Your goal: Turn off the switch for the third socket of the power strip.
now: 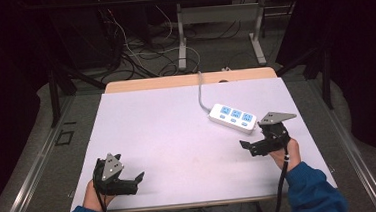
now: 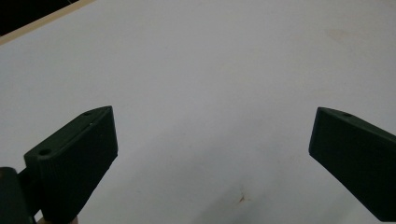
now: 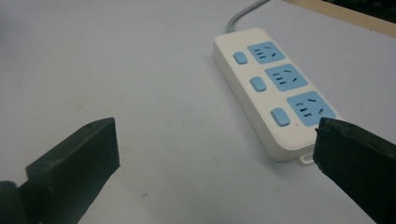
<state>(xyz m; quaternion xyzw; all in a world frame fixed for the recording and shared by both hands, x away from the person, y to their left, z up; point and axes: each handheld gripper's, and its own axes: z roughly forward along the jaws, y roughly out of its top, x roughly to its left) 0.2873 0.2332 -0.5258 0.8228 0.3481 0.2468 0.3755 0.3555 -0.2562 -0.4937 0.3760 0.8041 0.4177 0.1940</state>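
A white plastic power strip with three blue sockets and three blue switches (image 3: 273, 88) lies flat on the pale lilac surface (image 1: 168, 132), toward its far right part, its grey cable (image 1: 201, 92) running off toward the wooden back edge. The right tool (image 1: 251, 146), held in a hand with a blue sleeve, sits just beside the strip's near end, on the side closest to the person. Its two black jaws stand wide apart with nothing between them. In the right gripper view, the strip lies ahead and to the right, its near corner partly covered by the right-hand jaw; whether that jaw touches the strip cannot be told.

The left tool (image 1: 131, 182) rests low over the near left part of the surface, well apart from the strip. Its jaws are likewise spread wide and grip nothing; the left gripper view shows bare surface between them, marked by a small brownish stain (image 2: 242, 198).
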